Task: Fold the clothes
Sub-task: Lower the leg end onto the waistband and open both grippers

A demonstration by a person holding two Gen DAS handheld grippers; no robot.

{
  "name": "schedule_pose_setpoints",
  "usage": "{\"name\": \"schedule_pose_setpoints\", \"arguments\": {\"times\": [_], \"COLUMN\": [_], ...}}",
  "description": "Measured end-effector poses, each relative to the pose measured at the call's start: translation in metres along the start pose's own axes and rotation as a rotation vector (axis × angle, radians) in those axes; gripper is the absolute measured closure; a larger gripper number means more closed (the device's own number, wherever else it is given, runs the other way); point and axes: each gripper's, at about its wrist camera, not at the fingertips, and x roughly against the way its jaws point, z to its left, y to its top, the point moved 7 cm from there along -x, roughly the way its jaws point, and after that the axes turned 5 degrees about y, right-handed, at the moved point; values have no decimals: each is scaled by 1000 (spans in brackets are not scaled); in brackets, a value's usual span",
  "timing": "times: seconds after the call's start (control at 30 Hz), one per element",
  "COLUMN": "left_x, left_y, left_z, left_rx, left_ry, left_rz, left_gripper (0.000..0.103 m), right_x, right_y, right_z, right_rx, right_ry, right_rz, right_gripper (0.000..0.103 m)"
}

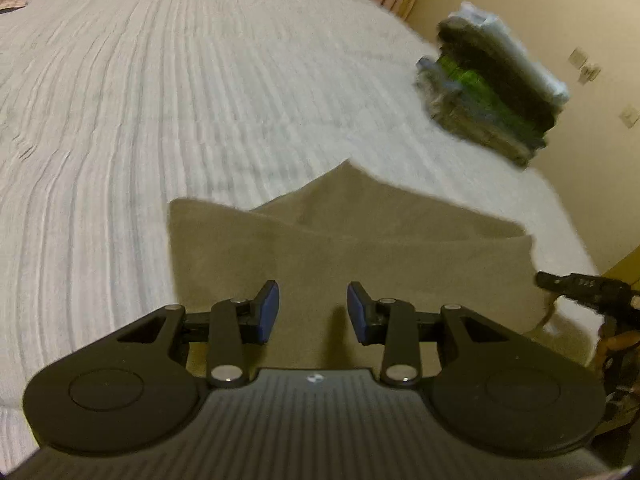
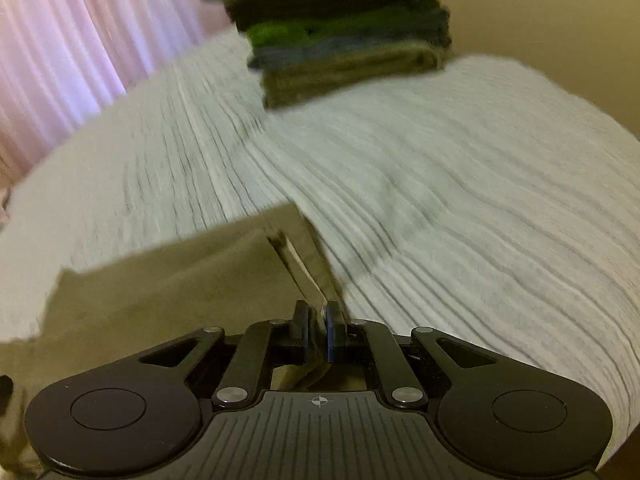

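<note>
A stack of folded clothes (image 1: 494, 88) sits at two o'clock on the bed (image 1: 200, 100). The right gripper (image 2: 318, 328) pinches the tan garment (image 1: 340, 248), seemingly mid-fold; the left gripper (image 1: 313, 308) hovers unclenched above it.

**Around the bed: cover, curtains, wall**

I see a pale ribbed bedspread (image 1: 168, 112) filling most of my left view, its ridges blurred. Pinkish pleated curtains (image 2: 60, 48) hang at ten o'clock in my right view. A cream wall (image 1: 592, 92) sits at two o'clock on the left camera, carrying small switch plates (image 1: 588, 66), too small to read.
</note>
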Motion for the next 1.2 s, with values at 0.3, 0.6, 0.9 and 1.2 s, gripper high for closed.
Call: {"name": "schedule_pose_setpoints", "arguments": {"times": [0.3,0.6,0.9,1.2], "left_x": [2,-45,14,47], "left_y": [5,34,-25,-46], "left_z": [-1,25,17,35], "left_rx": [-93,-187,-80,89], "left_ry": [30,107,83,122], "left_rz": [-31,-55,0,22], "left_gripper": [75,92,88,87], "right_x": [2,-12,30,41], "right_y": [18,31,-39,-49], "right_z": [48,5,20,-49], "right_rx": [196,80,34,-602], "right_ry": [100,-21,97,307], "right_rz": [-41,-67,109,30], "right_gripper": [54,61,61,61]}}
